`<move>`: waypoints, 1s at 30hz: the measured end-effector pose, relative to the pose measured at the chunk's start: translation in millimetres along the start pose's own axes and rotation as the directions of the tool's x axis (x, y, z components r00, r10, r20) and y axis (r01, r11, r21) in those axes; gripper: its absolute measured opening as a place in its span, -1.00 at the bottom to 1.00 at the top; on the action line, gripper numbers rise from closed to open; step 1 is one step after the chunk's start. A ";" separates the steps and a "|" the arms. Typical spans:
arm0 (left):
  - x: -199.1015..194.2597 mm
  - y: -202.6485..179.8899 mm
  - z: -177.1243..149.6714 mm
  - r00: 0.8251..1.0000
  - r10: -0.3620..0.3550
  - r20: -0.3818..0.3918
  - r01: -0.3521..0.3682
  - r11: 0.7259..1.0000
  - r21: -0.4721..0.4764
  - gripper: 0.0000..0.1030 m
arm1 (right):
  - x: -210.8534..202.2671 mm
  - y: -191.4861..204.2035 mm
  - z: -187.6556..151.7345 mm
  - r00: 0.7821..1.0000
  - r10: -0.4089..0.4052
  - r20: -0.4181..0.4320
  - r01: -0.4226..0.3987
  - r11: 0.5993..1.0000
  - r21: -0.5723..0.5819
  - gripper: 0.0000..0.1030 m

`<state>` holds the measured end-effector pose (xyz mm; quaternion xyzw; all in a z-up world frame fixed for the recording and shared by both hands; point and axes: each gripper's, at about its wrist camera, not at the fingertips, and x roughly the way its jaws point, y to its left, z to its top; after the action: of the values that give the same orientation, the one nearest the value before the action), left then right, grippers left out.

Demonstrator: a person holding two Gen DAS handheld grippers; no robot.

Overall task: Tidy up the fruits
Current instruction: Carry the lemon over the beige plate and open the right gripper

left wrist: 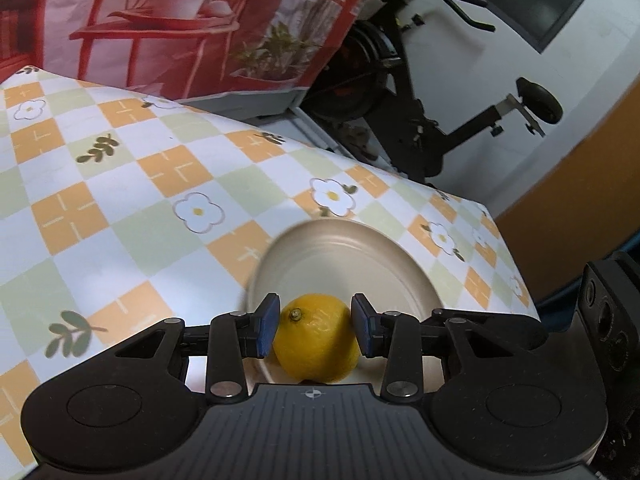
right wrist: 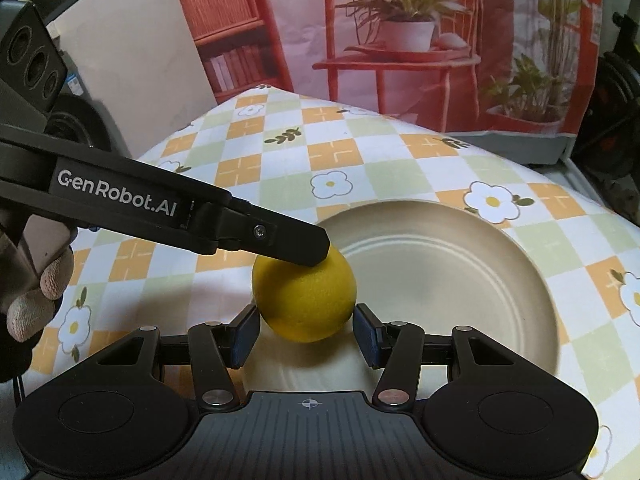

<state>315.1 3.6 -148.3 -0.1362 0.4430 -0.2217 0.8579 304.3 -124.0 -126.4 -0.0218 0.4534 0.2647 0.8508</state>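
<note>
The lemon [left wrist: 316,338] sits between the blue pads of your left tool [left wrist: 314,330], at the near-left rim of the beige plate [left wrist: 360,256]; the pads [left wrist: 267,326] stand at or against its sides, so the tool appears to be pinching the fruit, though a thin gap at the right pad cannot be ruled out. Whether the lemon rests on the plate or hangs just above it cannot be told. From the right wrist view, your right tool [right wrist: 306,338] is spread, its pads flanking the lemon [right wrist: 305,300] without gripping it, and the left tool's finger [right wrist: 296,246] lies across the top of the fruit. The rest of the plate [right wrist: 460,280] is bare, and no other fruit shows in either view. The plate stands on the surface under a checked floral cloth [left wrist: 120,208]. Judged from this, the task stands at its first fruit: placement on the plate is under way or just completed, release is outstanding, and any further fruit lies out of view.
</note>
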 end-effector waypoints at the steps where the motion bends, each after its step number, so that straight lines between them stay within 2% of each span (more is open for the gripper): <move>1: 0.2 0.8 1.4 1.000 0.010 0.003 -0.010 1.000 0.004 -0.20 | 2.3 0.9 1.4 1.000 0.000 0.000 0.000 1.000 -0.001 -0.07; 9: 1.0 -1.5 -1.6 0.998 0.063 0.029 -0.064 0.997 0.046 -0.21 | 9.5 -0.4 1.8 1.000 0.004 0.021 -0.004 1.000 0.011 -0.08; 20: -1.5 -13.9 -5.3 0.988 0.138 0.065 -0.145 0.983 0.113 -0.20 | -37.8 -15.0 -11.2 0.993 -0.030 0.118 0.026 0.999 0.033 -0.08; 25: -3.1 -21.9 -8.2 0.980 0.177 0.089 -0.188 0.971 0.146 -0.20 | -71.6 -25.4 -32.5 0.975 -0.081 0.207 0.059 0.992 0.112 -0.07; 30: -13.0 -30.0 -12.6 0.972 0.201 0.120 -0.217 0.966 0.138 -0.20 | -102.2 -29.6 -66.7 0.949 -0.129 0.288 0.076 0.979 0.189 -0.07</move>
<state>290.4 -16.3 -133.6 -0.0353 0.3911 -0.1550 0.9065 221.7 -212.0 -91.5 0.0696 0.3396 0.1794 0.9207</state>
